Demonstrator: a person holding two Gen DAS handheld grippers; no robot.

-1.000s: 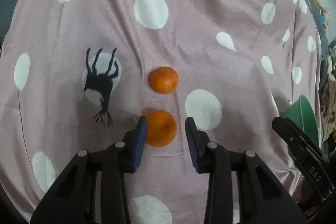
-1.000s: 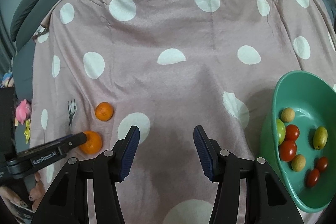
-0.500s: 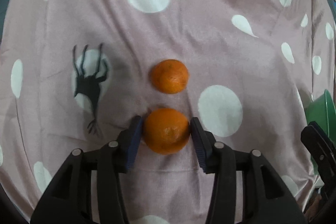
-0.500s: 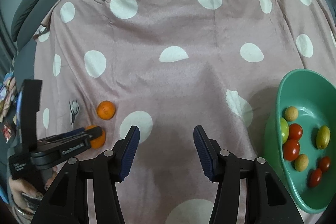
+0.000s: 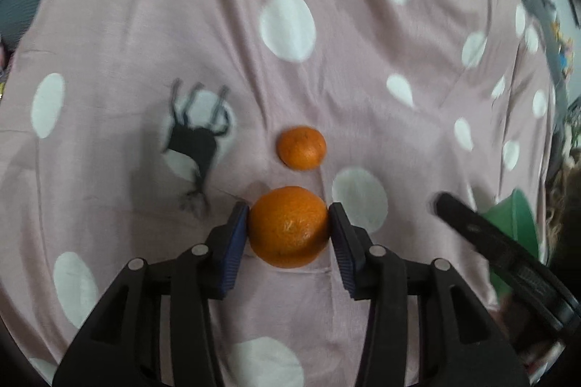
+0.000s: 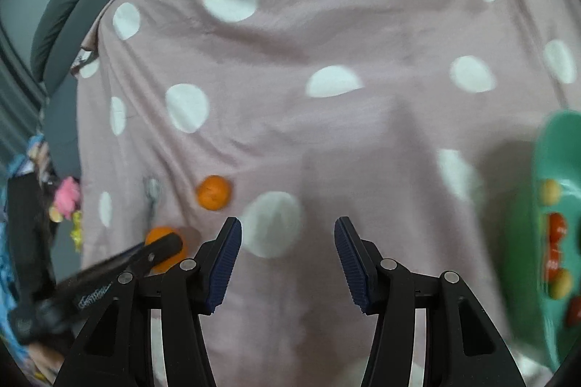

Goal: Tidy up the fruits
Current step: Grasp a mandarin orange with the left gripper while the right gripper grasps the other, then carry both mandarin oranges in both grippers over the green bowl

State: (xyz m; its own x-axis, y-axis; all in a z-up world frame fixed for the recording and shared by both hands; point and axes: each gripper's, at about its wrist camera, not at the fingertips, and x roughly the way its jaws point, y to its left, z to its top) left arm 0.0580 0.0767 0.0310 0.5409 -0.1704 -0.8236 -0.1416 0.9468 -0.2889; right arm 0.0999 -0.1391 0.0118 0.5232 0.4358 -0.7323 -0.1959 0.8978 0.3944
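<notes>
Moved: left hand-held gripper has closed on near mandarin | right hand-held gripper spread, empty | second mandarin just ahead on bedspread; both oranges still outside green bowl, right.

An orange is sitting between the two pads of the left gripper, touching both, over the blanket. Just beyond it a second orange is lying on the blanket, apart from the first. A deer print is lying to the left of both. The bowl is resting on the blanket well off to the right, with small fruits lying inside it. The right gripper is hanging over bare blanket between the oranges and the bowl, fingers wide apart with nothing between them. Pillows are lying at the far left edge, behind the blanket.
</notes>
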